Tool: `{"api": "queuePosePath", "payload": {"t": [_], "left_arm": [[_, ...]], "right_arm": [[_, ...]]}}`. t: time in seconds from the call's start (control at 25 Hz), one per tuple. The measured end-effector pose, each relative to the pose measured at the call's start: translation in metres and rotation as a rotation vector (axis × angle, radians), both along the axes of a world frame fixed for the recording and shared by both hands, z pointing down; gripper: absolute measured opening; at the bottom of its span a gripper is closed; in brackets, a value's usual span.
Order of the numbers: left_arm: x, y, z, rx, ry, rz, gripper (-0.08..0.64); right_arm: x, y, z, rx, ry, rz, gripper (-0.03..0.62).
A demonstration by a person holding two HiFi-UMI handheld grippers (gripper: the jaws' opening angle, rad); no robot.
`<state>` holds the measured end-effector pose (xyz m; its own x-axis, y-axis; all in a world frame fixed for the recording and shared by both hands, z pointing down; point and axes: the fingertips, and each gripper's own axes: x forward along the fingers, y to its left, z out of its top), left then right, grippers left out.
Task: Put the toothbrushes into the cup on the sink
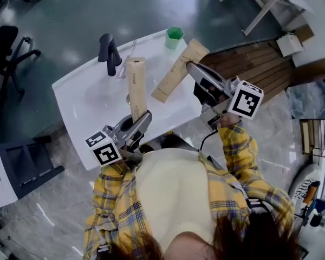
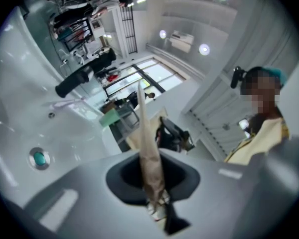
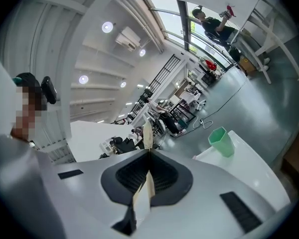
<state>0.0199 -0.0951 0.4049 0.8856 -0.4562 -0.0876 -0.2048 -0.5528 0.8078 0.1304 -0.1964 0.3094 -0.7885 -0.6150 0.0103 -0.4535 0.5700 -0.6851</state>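
Carrying stage: left gripper [image 1: 145, 116] fingers clamp a toothbrush packet [image 1: 136, 83], right gripper [image 1: 191, 65] fingers clamp a second packet [image 1: 180, 69]; next, lower each into the cup [image 1: 174, 37], upper centre.

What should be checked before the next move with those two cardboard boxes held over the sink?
1. Left gripper clamped on the left kraft box: ok.
2. Right gripper clamped on the right kraft box: ok.
3. Green cup upright on the sink's far corner: ok.
4. Cup empty inside: cannot tell.
5. Black faucet off the line from right kraft box to cup: ok, it seems.
6. Toothbrushes inside the boxes: cannot tell.
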Motion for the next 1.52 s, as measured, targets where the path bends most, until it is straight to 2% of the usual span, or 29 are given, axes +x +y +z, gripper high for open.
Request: {"api": "queuePosePath", "payload": {"t": [0.2, 0.32, 0.56, 1.12, 1.52], "left_arm": [[0.009, -0.005, -0.001, 0.001, -0.01, -0.031, 0.028], [0.014, -0.008, -0.002, 0.004, -0.018, -0.053, 0.028], [0.02, -0.011, 0.0, 0.004, -0.034, -0.097, 0.026], [0.027, -0.023, 0.001, -0.021, -0.057, -0.18, 0.026], [0.025, -0.026, 0.008, -0.034, -0.058, -0.207, 0.026]], "right_arm": [[0.012, -0.018, -0.004, 0.036, 0.046, 0.021, 0.015], [0.026, -0.033, -0.011, 0.07, 0.063, 0.078, 0.015], [0.048, -0.072, -0.024, 0.193, 0.147, 0.197, 0.015], [0.083, -0.147, -0.035, 0.327, 0.214, 0.341, 0.015], [0.082, -0.172, 0.005, 0.314, 0.257, 0.385, 0.015]]}}
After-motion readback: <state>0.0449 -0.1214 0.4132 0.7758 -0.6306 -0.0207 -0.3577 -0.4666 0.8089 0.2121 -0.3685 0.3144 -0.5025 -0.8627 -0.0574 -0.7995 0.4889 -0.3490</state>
